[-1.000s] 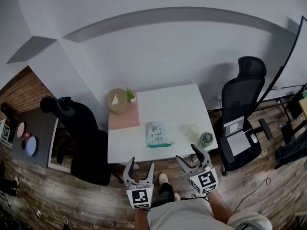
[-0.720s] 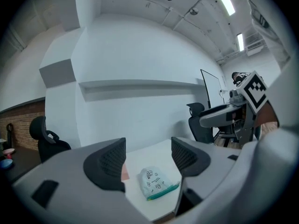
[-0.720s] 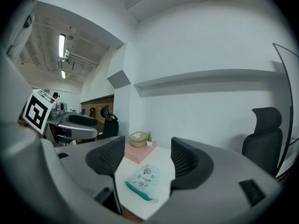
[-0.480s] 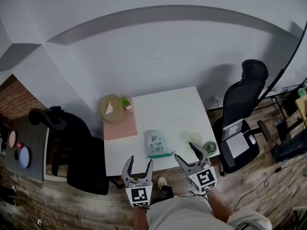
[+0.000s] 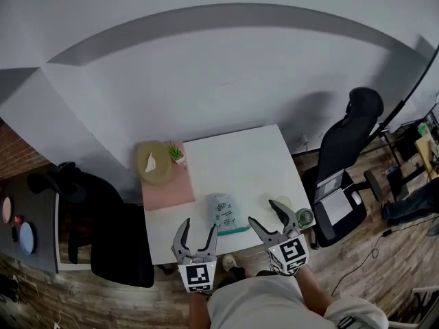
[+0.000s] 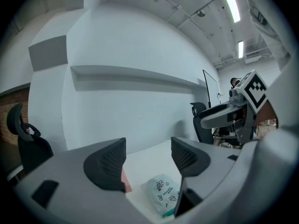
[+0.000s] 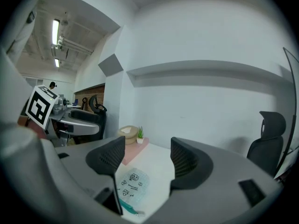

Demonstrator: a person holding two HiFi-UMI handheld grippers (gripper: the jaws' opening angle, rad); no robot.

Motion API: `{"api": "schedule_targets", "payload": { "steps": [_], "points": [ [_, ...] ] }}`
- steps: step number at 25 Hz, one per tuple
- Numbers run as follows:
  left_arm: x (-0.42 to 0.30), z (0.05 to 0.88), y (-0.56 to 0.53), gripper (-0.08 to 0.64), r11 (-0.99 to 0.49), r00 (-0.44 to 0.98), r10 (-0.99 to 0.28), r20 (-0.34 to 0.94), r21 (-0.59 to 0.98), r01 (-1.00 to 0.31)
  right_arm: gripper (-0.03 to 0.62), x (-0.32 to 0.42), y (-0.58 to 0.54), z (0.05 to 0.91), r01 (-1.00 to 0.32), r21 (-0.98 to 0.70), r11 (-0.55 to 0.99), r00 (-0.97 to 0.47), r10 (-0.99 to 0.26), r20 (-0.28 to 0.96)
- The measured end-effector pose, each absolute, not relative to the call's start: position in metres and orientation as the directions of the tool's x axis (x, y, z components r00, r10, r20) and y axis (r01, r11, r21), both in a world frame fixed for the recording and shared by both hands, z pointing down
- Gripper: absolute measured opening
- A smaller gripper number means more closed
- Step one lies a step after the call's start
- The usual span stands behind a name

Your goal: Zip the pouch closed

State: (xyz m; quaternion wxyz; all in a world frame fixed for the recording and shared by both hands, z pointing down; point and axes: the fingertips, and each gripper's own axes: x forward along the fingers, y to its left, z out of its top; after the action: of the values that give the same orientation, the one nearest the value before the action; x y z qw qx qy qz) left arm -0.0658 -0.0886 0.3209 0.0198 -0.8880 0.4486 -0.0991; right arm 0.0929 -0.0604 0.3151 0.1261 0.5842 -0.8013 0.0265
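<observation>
The pouch (image 5: 223, 213) is pale with small printed figures and a teal zipper edge toward me. It lies flat near the front edge of the white table (image 5: 236, 156). The same pouch (image 6: 163, 193) shows low between the jaws in the left gripper view, and the pouch (image 7: 131, 185) sits below the jaws in the right gripper view. My left gripper (image 5: 195, 229) hovers open just short of the table's front edge, left of the pouch. Open as well, my right gripper (image 5: 269, 214) hangs at the pouch's right. Neither touches it.
A pink mat (image 5: 167, 184) lies on the table's left part, with a round tan box (image 5: 152, 162) and a small potted plant (image 5: 176, 153) at its back. A clear cup (image 5: 280, 205) and a dark glass (image 5: 304, 217) stand front right. Black office chairs (image 5: 346, 153) flank the table.
The head view has shifted closer over the table. Both grippers have moved forward and up to the table's front edge, flanking the pouch. Their jaws stay open.
</observation>
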Motion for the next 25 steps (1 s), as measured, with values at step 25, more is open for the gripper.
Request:
{"api": "schedule_targets", "payload": {
  "steps": [25],
  "points": [
    [-0.016, 0.418, -0.124, 0.293, -0.607, 0.561, -0.756, 0.337, -0.040, -0.794, 0.255, 0.126, -0.101, 0.446, -0.856, 0.094, 0.508, -0.391, -0.756, 0.525]
  ]
}}
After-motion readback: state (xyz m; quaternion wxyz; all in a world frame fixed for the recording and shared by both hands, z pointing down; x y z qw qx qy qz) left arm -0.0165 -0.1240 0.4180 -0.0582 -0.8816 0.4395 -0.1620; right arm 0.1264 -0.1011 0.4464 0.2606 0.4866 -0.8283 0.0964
